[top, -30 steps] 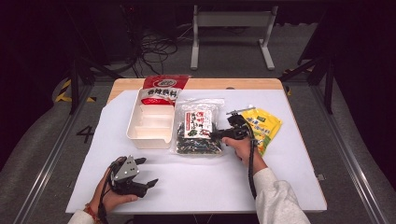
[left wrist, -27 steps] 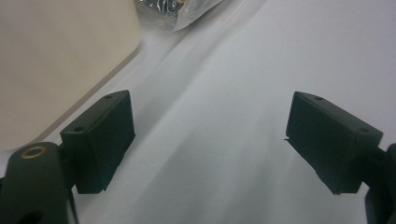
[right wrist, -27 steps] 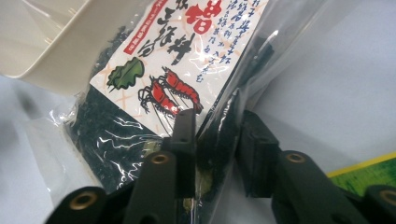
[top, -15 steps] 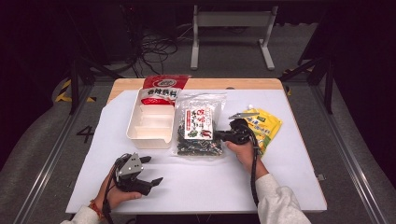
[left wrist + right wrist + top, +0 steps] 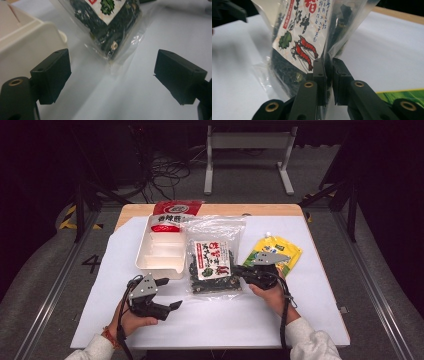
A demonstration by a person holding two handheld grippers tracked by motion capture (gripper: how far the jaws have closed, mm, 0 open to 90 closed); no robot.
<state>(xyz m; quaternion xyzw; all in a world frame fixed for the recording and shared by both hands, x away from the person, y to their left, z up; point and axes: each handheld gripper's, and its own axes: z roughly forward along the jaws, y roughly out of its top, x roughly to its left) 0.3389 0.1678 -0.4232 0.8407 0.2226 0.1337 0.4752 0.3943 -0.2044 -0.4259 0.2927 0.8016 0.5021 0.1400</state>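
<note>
A clear bag of dark dried seaweed (image 5: 214, 257) with a white, red-lettered label lies at the table's middle. My right gripper (image 5: 239, 271) is shut on the bag's lower right edge; its jaws have just been closing, with the plastic between them. In the right gripper view the bag (image 5: 304, 37) rises from the pinching jaws of my right gripper (image 5: 328, 67). My left gripper (image 5: 169, 293) is held open near the front left, pointing towards the bag. In the left gripper view, the bag's corner (image 5: 112, 25) lies beyond my left gripper (image 5: 111, 72), whose jaws are wide apart with nothing between them.
A white divided tray (image 5: 160, 252) sits left of the bag, its wall (image 5: 22, 37) close to my left jaw. A red packet (image 5: 175, 210) lies behind the tray. A yellow-green pouch (image 5: 275, 250) lies right of the bag, beside my right hand.
The right gripper has closed on the bag's edge and shifted a little towards the front. The left hand has risen and moved right, towards the bag.
</note>
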